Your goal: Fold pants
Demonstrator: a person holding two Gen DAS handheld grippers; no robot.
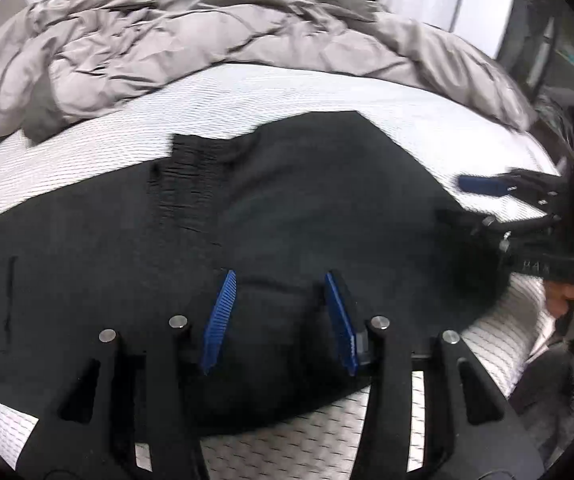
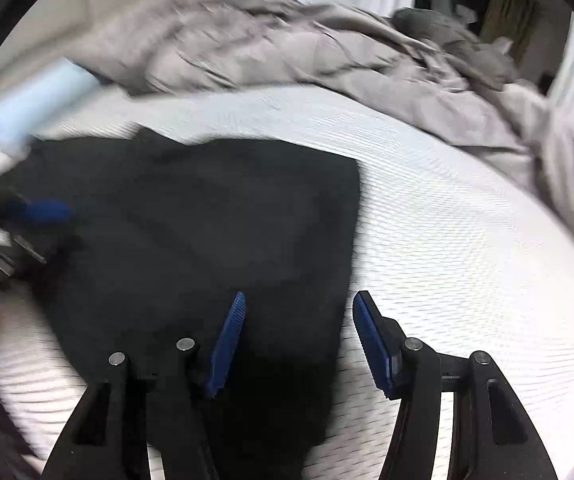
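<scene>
- Left wrist view: the black pants (image 1: 287,216) lie spread flat on the white mattress (image 1: 247,96) of the bed, right under and ahead of the left tongs (image 1: 279,320). These tongs stand partly open over the cloth and hold nothing. The ribbed waistband (image 1: 185,176) lies ahead, a little leftward; the long axis seems to run across the view, left to right. The right tongs (image 1: 483,196) come in at the cloth's right end; their grip cannot be told here.
- A few pale letters on the right tongs' body are too blurred to read.
- Right wrist view: the right tongs (image 2: 299,340) gape wide, straddling the pants' right edge (image 2: 347,260), empty. The gray duvet (image 2: 287,48) is bunched along the bed's far edge. No readable brand.
</scene>
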